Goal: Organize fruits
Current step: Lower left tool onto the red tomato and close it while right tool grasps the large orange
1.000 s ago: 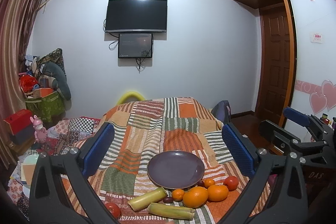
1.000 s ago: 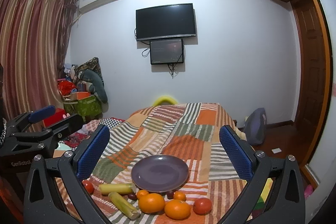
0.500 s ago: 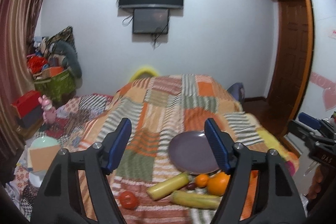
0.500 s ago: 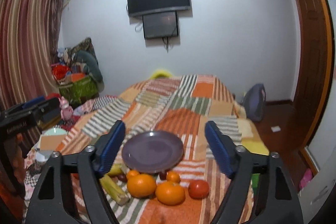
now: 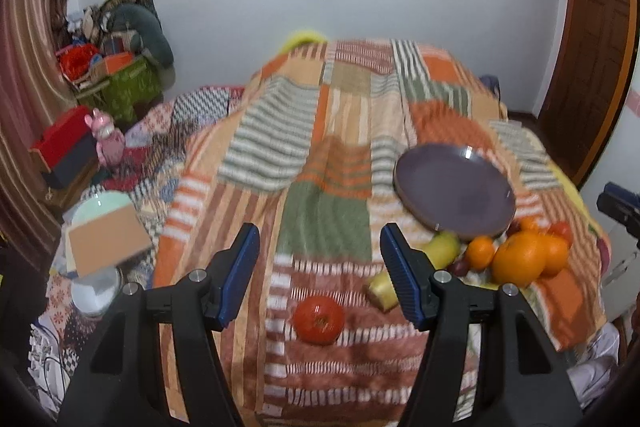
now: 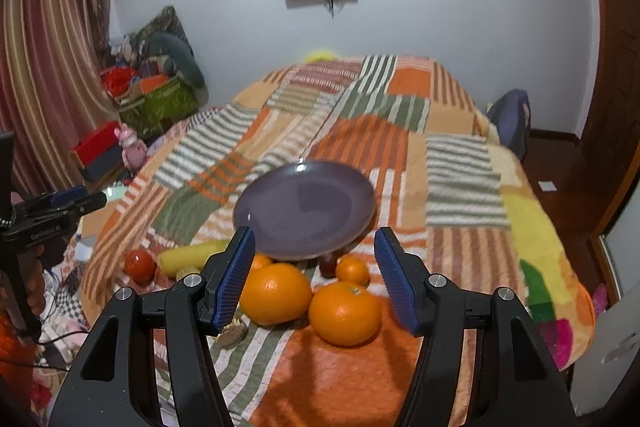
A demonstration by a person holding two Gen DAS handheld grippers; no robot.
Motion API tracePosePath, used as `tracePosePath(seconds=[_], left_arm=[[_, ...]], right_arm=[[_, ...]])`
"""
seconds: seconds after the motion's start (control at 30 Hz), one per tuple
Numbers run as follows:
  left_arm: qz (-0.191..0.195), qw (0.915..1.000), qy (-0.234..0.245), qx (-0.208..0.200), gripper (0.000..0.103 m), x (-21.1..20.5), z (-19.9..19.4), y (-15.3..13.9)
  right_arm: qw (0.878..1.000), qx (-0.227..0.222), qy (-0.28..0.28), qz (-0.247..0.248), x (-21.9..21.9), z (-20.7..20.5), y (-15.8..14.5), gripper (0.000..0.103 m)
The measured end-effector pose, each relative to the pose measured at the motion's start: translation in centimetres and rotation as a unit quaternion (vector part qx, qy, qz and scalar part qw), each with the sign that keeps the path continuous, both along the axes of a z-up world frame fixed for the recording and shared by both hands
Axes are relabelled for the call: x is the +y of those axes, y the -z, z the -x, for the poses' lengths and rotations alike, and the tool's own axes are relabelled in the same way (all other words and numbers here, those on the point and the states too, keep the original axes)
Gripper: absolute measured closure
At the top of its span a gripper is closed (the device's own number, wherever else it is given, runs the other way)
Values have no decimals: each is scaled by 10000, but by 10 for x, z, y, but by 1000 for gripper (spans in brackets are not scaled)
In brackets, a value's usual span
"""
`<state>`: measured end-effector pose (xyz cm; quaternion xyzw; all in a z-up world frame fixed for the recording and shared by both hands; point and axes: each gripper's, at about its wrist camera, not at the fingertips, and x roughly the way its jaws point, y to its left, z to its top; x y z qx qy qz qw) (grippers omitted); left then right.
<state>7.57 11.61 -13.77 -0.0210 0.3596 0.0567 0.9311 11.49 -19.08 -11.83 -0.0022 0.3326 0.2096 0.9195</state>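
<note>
Patchwork bedspread (image 6: 372, 131) in orange, green and cream stripes covers the bed, and on it sits my landmark — the purple plate (image 6: 308, 207), bare of fruit. All the fruit lies on the near side of that plate, on the cloth. Just in front of the plate's near rim is one big orange (image 6: 275, 294), and beside it, a little nearer to me, a second big orange (image 6: 345, 313). A small tangerine (image 6: 352, 271) sits between the second orange and the plate rim, with a dark little fruit (image 6: 329, 264) touching the rim's shadow beside it. Left of the plate lie a yellow-green banana (image 6: 188, 255) and, further left, a red tomato (image 6: 139, 265).

My right claw (image 6: 316, 279) hangs above the two oranges with its blue pads wide apart, gripping nothing. My left claw (image 5: 320, 273) is off to the left of the plate, also spread wide and empty — the tomato (image 5: 319, 319) shows on the cloth between its pads, below them. From that side the plate (image 5: 454, 187) sits to the right, with the oranges (image 5: 520, 263) bunched at its near edge. The left view is somewhat blurred.
</note>
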Motion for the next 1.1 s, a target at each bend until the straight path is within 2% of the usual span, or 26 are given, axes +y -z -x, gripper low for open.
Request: tracePosePath(seconds=[0.23, 0.5, 0.8, 0.93, 0.97, 1.03, 1.1], left_arm=[[188, 9976, 135, 646, 40, 11, 2, 44], [493, 9919, 156, 1161, 40, 20, 0, 81], [593, 9882, 184, 1397, 40, 17, -8, 102], [599, 9878, 192, 1428, 40, 15, -14, 106], [599, 9878, 189, 1427, 42, 15, -15, 106], [601, 9873, 203, 1455, 53, 15, -18, 108], [618, 9870, 242, 1464, 57, 14, -19, 107]], right_arm=[[9985, 454, -166, 255, 21, -10, 26, 44], [9937, 933, -393, 489, 42, -23, 51, 44], [9895, 1182, -506, 657, 54, -30, 66, 40], [9881, 1127, -616, 843, 61, -29, 68, 30], [9878, 1087, -632, 922, 64, -28, 69, 30], [9867, 1012, -635, 1100, 67, -29, 71, 30], [9863, 983, -637, 1159, 68, -31, 73, 32]])
